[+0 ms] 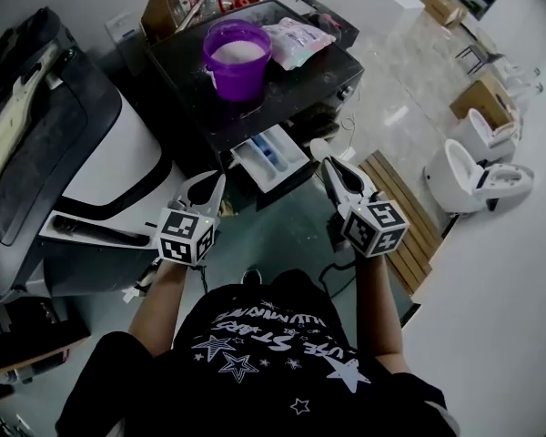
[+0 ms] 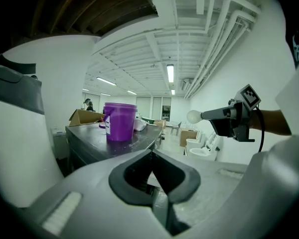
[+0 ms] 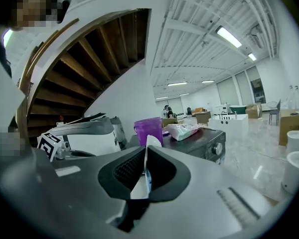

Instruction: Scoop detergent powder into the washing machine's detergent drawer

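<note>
R hand-held gripper clamping white scoop, 1 purple tub & pouch on washer behind

Purple tub, white powder inside. Washing machine top glossy black. Detergent drawer white, blue insert. Bag pink-and-white. Cardboard box brown. Left gripper, right gripper pale grey; cubes carry black-and-white square markers. Scoop white. T-shirt black, white stars, white lettering.
</note>
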`<state>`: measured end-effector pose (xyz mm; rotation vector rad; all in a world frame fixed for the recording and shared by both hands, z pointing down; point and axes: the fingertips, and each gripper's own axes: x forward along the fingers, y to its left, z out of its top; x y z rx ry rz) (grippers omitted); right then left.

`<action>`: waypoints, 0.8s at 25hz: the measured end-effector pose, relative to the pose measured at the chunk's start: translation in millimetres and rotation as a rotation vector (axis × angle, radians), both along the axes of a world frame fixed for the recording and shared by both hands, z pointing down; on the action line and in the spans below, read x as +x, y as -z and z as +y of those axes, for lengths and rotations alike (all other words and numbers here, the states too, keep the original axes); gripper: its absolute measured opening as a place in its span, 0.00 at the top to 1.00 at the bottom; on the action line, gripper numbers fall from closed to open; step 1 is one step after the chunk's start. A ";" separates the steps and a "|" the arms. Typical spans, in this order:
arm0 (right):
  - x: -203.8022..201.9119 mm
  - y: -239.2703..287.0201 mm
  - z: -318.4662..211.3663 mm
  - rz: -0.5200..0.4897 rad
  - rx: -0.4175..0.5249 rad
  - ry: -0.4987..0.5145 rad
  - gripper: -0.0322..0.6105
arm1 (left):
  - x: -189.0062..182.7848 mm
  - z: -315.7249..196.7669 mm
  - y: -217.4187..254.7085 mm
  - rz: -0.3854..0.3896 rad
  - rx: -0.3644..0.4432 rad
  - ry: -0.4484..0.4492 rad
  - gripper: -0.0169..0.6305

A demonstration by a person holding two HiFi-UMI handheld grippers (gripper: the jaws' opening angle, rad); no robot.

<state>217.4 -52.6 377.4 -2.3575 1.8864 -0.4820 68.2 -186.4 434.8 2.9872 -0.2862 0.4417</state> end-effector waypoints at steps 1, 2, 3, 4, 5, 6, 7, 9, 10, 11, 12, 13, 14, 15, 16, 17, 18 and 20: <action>3.2 1.4 -7.4 0.008 0.001 0.012 0.89 | 1.8 -5.0 1.0 0.002 0.000 0.011 0.97; 6.1 3.1 -14.8 0.018 -0.002 0.024 0.89 | 2.7 -9.4 1.9 0.004 0.000 0.022 0.97; 8.8 4.8 -22.4 0.031 -0.006 0.037 0.89 | 3.1 -13.7 2.1 0.003 0.000 0.033 0.97; 11.3 6.7 -30.8 0.040 -0.008 0.054 0.89 | 3.2 -18.2 1.8 0.000 0.001 0.047 0.97; 13.8 9.0 -39.7 0.046 -0.005 0.074 0.89 | 3.1 -22.9 1.2 -0.004 0.001 0.062 0.97; 17.0 11.9 -49.3 0.049 0.002 0.097 0.89 | 3.1 -27.9 0.9 -0.007 0.001 0.080 0.97; 21.2 15.9 -59.5 0.053 0.011 0.121 0.89 | 3.3 -33.1 1.1 -0.007 0.002 0.099 0.97; 33.5 27.3 -81.3 0.061 0.034 0.167 0.89 | 5.2 -44.7 3.4 -0.003 0.006 0.144 0.97; 40.5 34.1 -92.7 0.064 0.048 0.190 0.89 | 6.3 -50.7 4.9 -0.002 0.008 0.171 0.97; 47.3 41.0 -104.1 0.065 0.059 0.215 0.89 | 7.3 -56.4 6.6 -0.001 0.009 0.200 0.97; 53.4 47.8 -115.6 0.068 0.069 0.242 0.89 | 8.2 -61.8 8.4 0.000 0.008 0.228 0.97; 58.9 54.5 -127.0 0.074 0.077 0.270 0.89 | 9.3 -66.5 10.5 0.001 0.007 0.255 0.97; 64.3 60.6 -138.3 0.083 0.082 0.298 0.89 | 10.8 -70.8 12.6 0.001 0.009 0.280 0.97; 69.9 65.8 -149.5 0.093 0.084 0.325 0.89 | 12.8 -74.8 14.9 -0.001 0.014 0.301 0.97; 75.6 70.0 -160.7 0.104 0.084 0.349 0.89 | 15.0 -78.6 17.2 -0.002 0.022 0.322 0.97; 80.8 73.5 -171.6 0.114 0.081 0.373 0.89 | 17.0 -82.1 19.6 -0.003 0.028 0.343 0.97; 85.0 76.5 -181.8 0.125 0.078 0.398 0.89 | 18.5 -85.1 21.8 -0.003 0.033 0.364 0.97; 90.6 82.4 -200.6 0.158 0.066 0.456 0.89 | 20.5 -90.0 25.6 -0.002 0.038 0.407 0.97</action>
